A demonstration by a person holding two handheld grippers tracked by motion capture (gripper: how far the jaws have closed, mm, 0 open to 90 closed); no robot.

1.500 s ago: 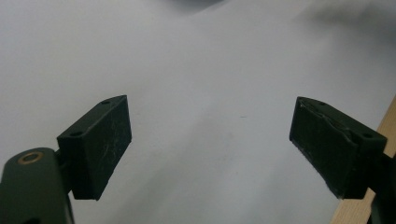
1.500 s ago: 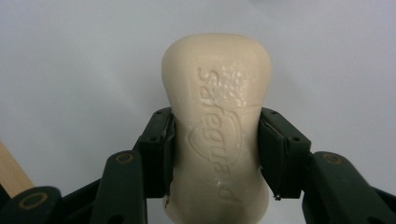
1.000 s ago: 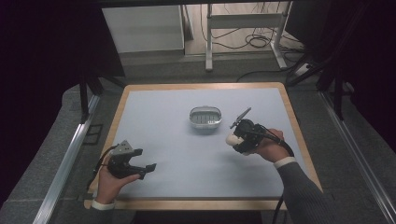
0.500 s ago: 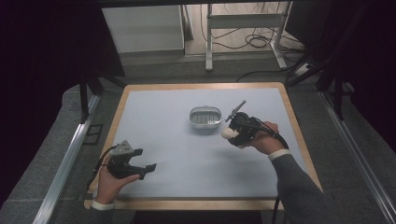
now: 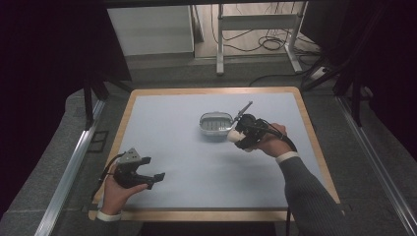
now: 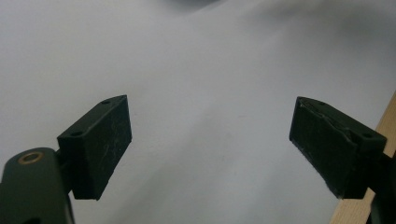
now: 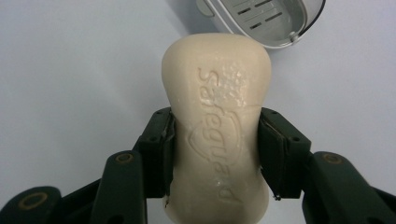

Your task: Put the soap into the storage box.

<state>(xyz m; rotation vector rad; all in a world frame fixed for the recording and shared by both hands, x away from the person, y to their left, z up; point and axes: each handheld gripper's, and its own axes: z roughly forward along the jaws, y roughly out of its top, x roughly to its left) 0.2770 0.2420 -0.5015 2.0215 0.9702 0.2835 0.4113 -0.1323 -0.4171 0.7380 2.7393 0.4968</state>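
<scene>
The soap dish [image 7: 266,21] is cut off by the right gripper view's top edge.

A soap dish [image 5: 215,126] is set mid-table; a soap bar [image 7: 215,126] is held just right of it, and the left gripper [image 5: 150,178] is kept near the front-left corner.

You have a cream soap bar [image 7: 215,126], stamped with a raised logo, gripped lengthwise mid-frame; your grey slotted soap dish [image 7: 266,21] sits empty at upper right.
</scene>
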